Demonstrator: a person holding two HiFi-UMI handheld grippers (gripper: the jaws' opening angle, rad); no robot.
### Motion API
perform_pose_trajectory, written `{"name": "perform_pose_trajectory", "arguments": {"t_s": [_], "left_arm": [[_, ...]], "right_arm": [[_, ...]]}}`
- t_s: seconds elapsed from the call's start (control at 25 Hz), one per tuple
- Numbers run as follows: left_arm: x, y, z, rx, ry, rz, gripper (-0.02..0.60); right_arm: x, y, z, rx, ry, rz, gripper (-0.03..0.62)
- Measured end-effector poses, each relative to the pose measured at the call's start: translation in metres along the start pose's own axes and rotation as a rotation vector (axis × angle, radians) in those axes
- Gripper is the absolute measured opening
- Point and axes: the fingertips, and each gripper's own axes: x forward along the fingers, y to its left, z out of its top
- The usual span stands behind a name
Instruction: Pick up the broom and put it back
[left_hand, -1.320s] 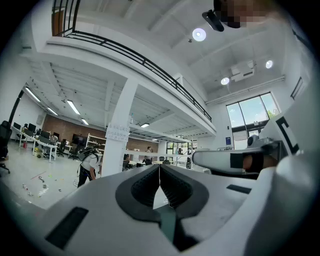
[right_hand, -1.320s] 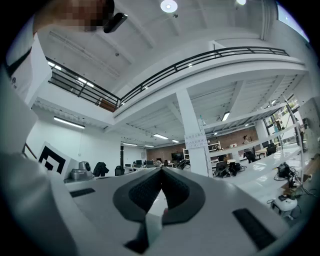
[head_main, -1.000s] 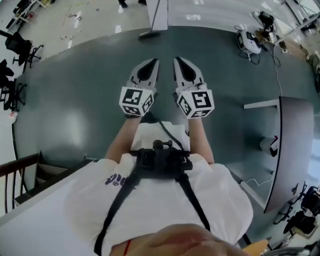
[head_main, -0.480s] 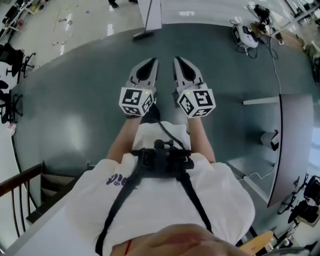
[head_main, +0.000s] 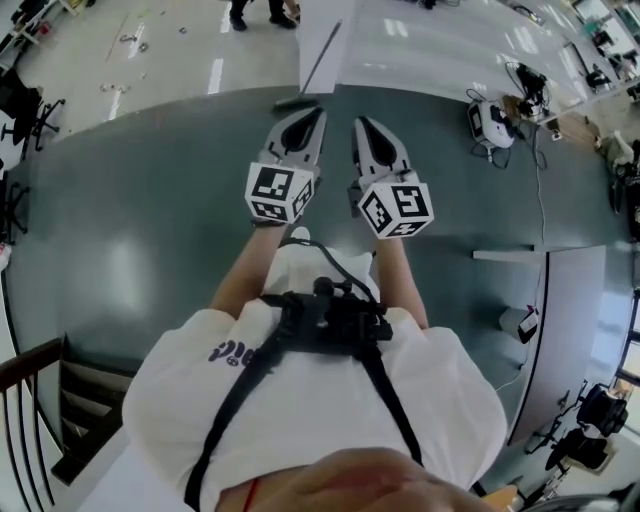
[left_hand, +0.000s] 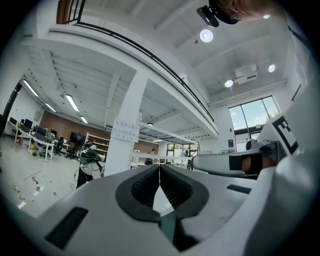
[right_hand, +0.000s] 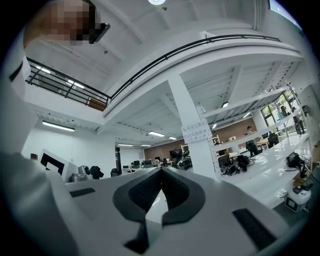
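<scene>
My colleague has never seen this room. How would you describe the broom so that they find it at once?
Find the white pillar at the top middle of the head view, where the dark green floor ends. At its foot is the broom: a small dark head on the floor, a thin dark handle slanting up the pillar. Nothing else there is long and thin.

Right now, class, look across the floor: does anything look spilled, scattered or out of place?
Yes: small scraps lie scattered on the pale floor at the head view's upper left, like unswept litter. The broom seems to lean on the white pillar.
</scene>
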Motion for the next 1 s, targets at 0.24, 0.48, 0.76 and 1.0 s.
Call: {"name": "perform_pose_trajectory", "arguments": {"t_s": [0.24,0.48,0.76,1.0], "left_arm": [[0.019,0.035,-0.025,-0.086,0.064,0.003,0.012],[0.098,0.06,-0.048,-0.153,0.097,-0.036,0.012],[0.137,0.098,-0.053,-0.13,0.106,0.03,0.012],[0.285,0.121,-0.066,-0.088,0.119,0.049,0.012]], "right_arm": [[0.045,0.001,-0.028,0.007,0.094,0.003,0.006],[0.108,-0.074,-0.046,0.062,0.105,-0.029,0.006],[0.153,-0.115,-0.022,0.11,0.046,0.002,0.006],[0.242,-0.241,-0.02,0.074,0.072,0.007,0.006]]}}
